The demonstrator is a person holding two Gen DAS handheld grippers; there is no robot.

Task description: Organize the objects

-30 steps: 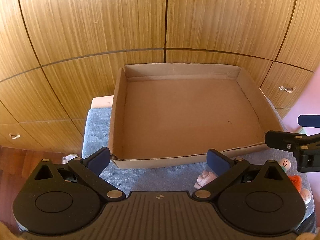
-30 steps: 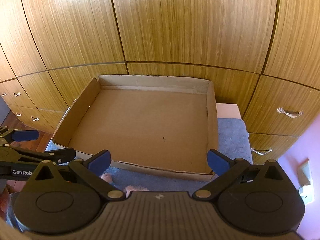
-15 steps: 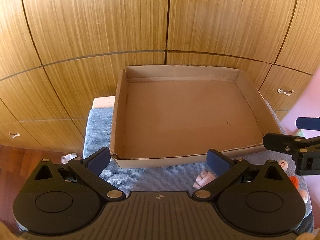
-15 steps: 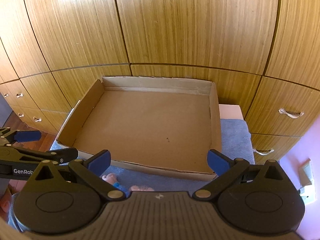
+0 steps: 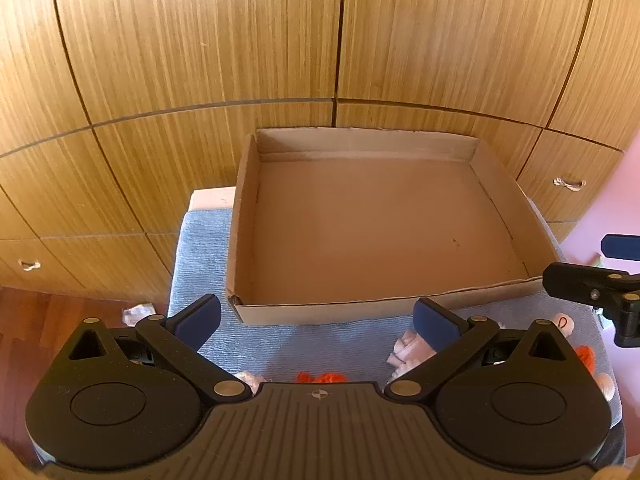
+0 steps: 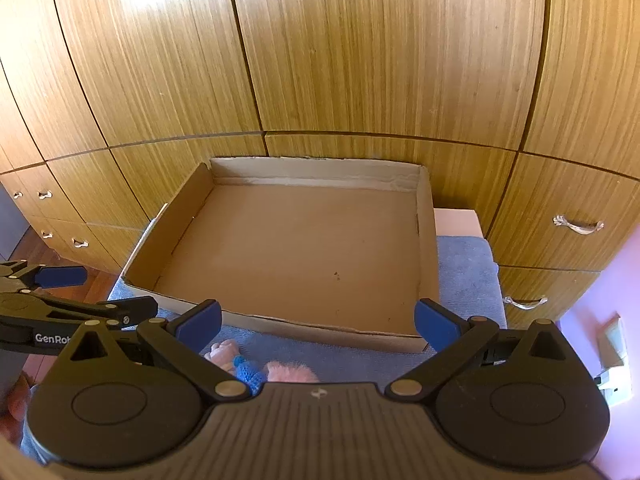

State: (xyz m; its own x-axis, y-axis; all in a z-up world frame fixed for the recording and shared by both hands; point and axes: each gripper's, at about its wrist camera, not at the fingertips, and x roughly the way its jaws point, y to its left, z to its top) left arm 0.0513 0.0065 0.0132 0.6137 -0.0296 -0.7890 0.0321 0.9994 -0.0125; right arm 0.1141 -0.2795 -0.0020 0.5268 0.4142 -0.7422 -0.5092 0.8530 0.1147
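Note:
An empty shallow cardboard box [image 5: 372,304] [image 6: 288,322] lies on a blue towel [image 5: 204,232] [image 6: 464,264]. My left gripper [image 5: 318,320] is open just before the box's near wall, nothing between its blue pads. My right gripper [image 6: 318,320] is open too, also near the front wall. Small knitted toys lie on the towel under the grippers: a pale pink piece [image 5: 406,350], an orange one [image 5: 320,378], a white and orange doll [image 5: 562,324], and in the right wrist view a pink and blue doll [image 6: 234,362] beside a fluffy pink piece [image 6: 292,372]. Most of each toy is hidden by the gripper bodies.
Wooden cabinet doors [image 5: 240,40] and drawers with metal handles [image 6: 578,226] stand right behind the box. A white surface [image 5: 212,200] shows under the towel's far corner. Wood floor [image 5: 60,308] with a scrap of wrapper [image 5: 138,314] lies at the left. A pink wall [image 6: 600,320] is at the right.
Both grippers have drawn back and risen slightly, so the box looks farther off and more of the toys on the towel shows. Both stay open.

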